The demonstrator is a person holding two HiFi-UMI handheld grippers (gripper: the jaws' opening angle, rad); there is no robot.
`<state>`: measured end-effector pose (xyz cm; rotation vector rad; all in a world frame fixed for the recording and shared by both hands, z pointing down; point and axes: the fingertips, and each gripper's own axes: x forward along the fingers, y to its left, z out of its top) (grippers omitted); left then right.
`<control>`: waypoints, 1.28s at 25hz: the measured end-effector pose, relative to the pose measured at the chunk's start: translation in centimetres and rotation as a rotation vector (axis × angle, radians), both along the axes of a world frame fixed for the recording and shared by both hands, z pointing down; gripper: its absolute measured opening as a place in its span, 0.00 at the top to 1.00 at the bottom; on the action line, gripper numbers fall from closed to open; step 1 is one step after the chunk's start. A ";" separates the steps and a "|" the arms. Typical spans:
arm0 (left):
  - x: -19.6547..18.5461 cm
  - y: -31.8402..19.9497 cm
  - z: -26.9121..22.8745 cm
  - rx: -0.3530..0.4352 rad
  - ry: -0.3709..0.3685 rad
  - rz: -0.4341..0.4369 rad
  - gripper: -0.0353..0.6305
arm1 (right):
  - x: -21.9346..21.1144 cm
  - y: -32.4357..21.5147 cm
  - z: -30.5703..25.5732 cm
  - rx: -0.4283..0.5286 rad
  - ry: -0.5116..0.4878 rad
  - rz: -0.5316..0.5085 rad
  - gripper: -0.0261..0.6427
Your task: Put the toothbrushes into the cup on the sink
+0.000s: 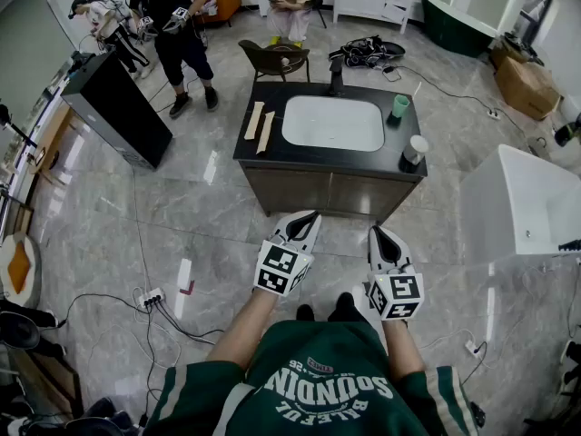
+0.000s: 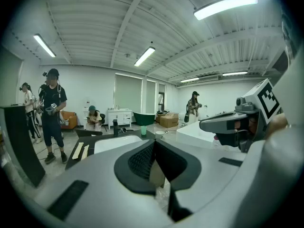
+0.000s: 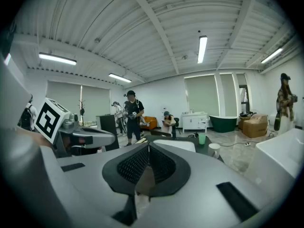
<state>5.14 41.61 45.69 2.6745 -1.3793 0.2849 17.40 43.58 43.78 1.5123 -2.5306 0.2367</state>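
Note:
Two pale wooden toothbrushes (image 1: 260, 125) lie side by side on the left of the dark sink counter (image 1: 263, 153), beside the white basin (image 1: 332, 123). A green cup (image 1: 400, 107) stands at the counter's right back, and a white cup (image 1: 416, 149) nearer the front right. My left gripper (image 1: 311, 216) and right gripper (image 1: 375, 232) hover over the floor in front of the cabinet, both shut and empty. The left gripper view has its jaws (image 2: 153, 144) closed, with the toothbrushes (image 2: 80, 150) far ahead. The right gripper view also shows closed jaws (image 3: 148, 146) and the green cup (image 3: 202, 139).
A black cabinet (image 1: 118, 107) stands left of the sink and a white bathtub (image 1: 526, 207) to its right. A chair (image 1: 275, 59) and a faucet (image 1: 337, 75) are behind the basin. People stand and sit at the back. A power strip (image 1: 150, 296) and cables lie on the floor.

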 end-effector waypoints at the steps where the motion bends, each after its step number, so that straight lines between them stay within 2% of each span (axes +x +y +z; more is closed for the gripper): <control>1: -0.3 0.0 0.1 -0.003 0.001 -0.001 0.93 | -0.3 0.0 0.1 -0.002 -0.013 -0.003 0.90; 8: -1.4 0.5 0.5 -0.010 0.005 -0.003 0.93 | -1.5 0.4 1.0 -0.028 -0.017 0.007 0.89; 19: -2.8 0.5 0.1 0.011 0.032 -0.002 0.93 | -2.6 0.2 0.6 -0.013 -0.025 0.025 0.89; 27: -4.4 -2.5 0.4 0.019 0.029 -0.014 0.93 | -4.9 -2.9 1.5 -0.044 -0.040 -0.005 0.89; 32: -5.9 -6.0 1.3 0.007 0.028 -0.032 0.93 | -6.3 -6.9 2.7 -0.069 -0.056 -0.028 0.89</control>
